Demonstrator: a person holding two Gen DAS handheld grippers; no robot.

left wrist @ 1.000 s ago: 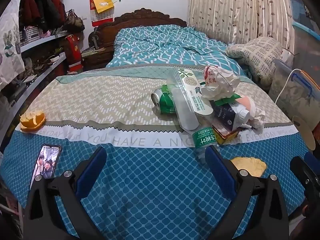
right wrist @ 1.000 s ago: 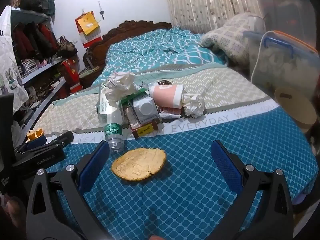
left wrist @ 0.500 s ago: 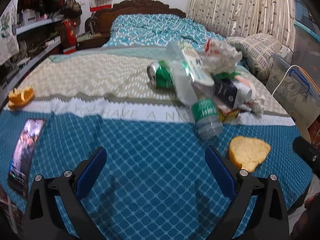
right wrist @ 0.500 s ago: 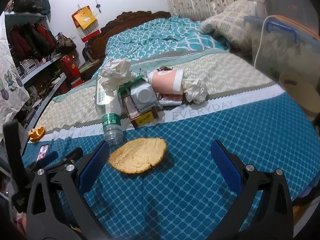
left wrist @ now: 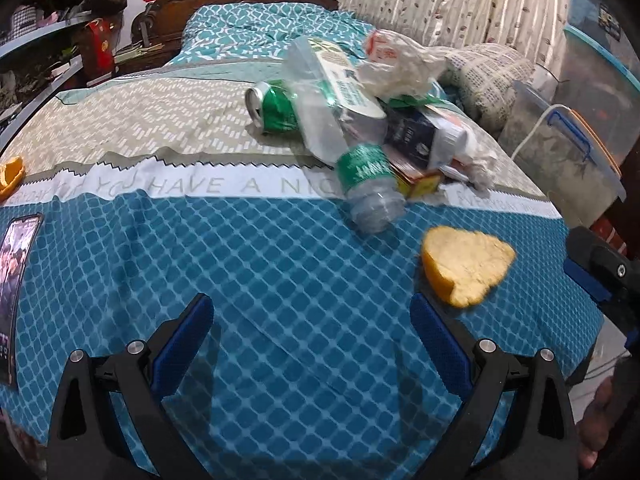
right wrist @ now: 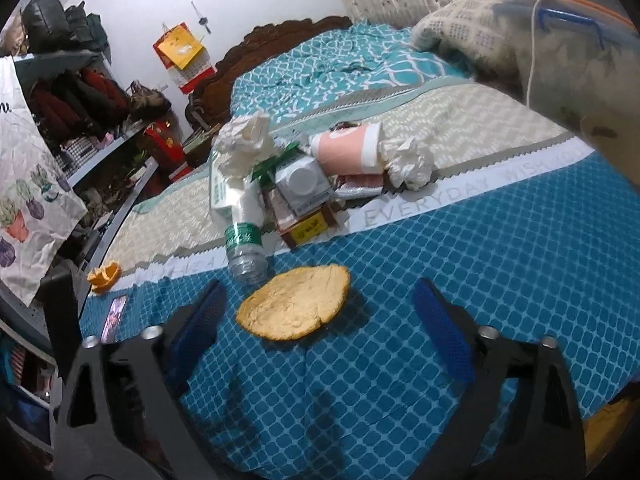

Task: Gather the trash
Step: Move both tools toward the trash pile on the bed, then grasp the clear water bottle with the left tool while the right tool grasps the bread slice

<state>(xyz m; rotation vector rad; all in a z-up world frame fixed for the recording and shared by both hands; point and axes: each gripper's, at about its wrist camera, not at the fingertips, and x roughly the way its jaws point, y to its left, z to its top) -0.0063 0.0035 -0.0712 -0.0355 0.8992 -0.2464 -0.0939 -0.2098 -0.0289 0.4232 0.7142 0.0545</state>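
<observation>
A pile of trash lies on the bed: a clear plastic bottle (left wrist: 360, 176) (right wrist: 244, 240), a green can (left wrist: 272, 108), crumpled paper (left wrist: 400, 66) (right wrist: 246, 140), a pink cup (right wrist: 346, 152) and small cartons (left wrist: 412, 136) (right wrist: 304, 188). A yellow fruit peel (left wrist: 464, 266) (right wrist: 294, 308) lies on the blue quilt in front of the pile. My left gripper (left wrist: 312, 332) is open and empty above the quilt, left of the peel. My right gripper (right wrist: 320, 324) is open, with the peel just ahead between its fingers.
A phone (left wrist: 14, 280) (right wrist: 113, 318) lies at the quilt's left edge, with an orange peel (left wrist: 10, 174) (right wrist: 104, 276) beyond it. Shelves (right wrist: 100, 152) stand on the left. Plastic storage boxes (left wrist: 560, 148) and a pillow (left wrist: 484, 76) stand on the right.
Both grippers have moved forward and lower toward the bed. The trash pile and the yellow peel appear nearer; the right gripper has closed in on the peel.
</observation>
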